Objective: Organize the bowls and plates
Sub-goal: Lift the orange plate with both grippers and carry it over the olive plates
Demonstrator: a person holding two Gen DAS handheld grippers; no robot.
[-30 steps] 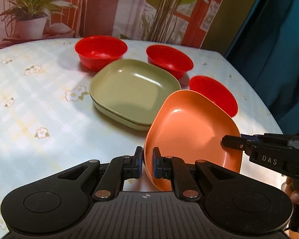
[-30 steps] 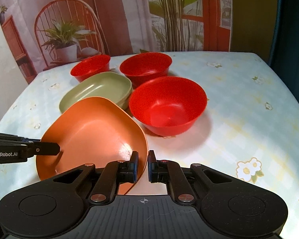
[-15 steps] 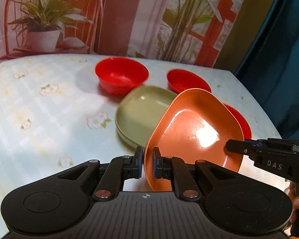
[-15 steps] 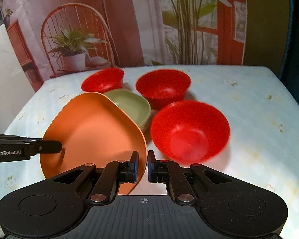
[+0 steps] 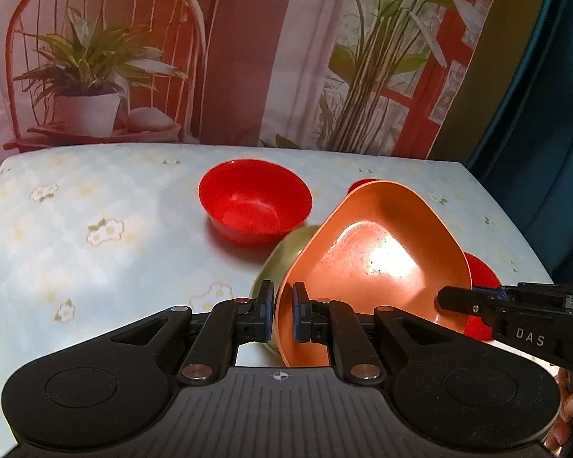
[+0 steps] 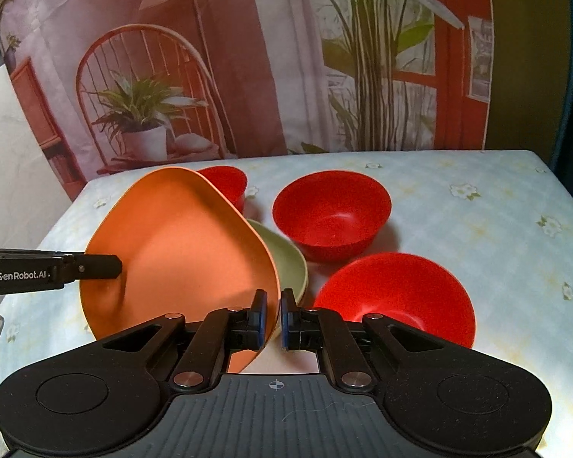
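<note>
Both grippers clamp the orange plate's (image 5: 374,263) rim: left gripper (image 5: 280,315) on one edge, right gripper (image 6: 271,320) on the opposite; plate tilted above the green plate (image 6: 286,263), red bowls (image 6: 330,213) beside.

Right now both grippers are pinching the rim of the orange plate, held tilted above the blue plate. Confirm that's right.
Not quite: the plate under it is green, not blue, as the right wrist view shows. The rest holds: left gripper and right gripper each pinch the orange plate's rim, tilted above it.
</note>
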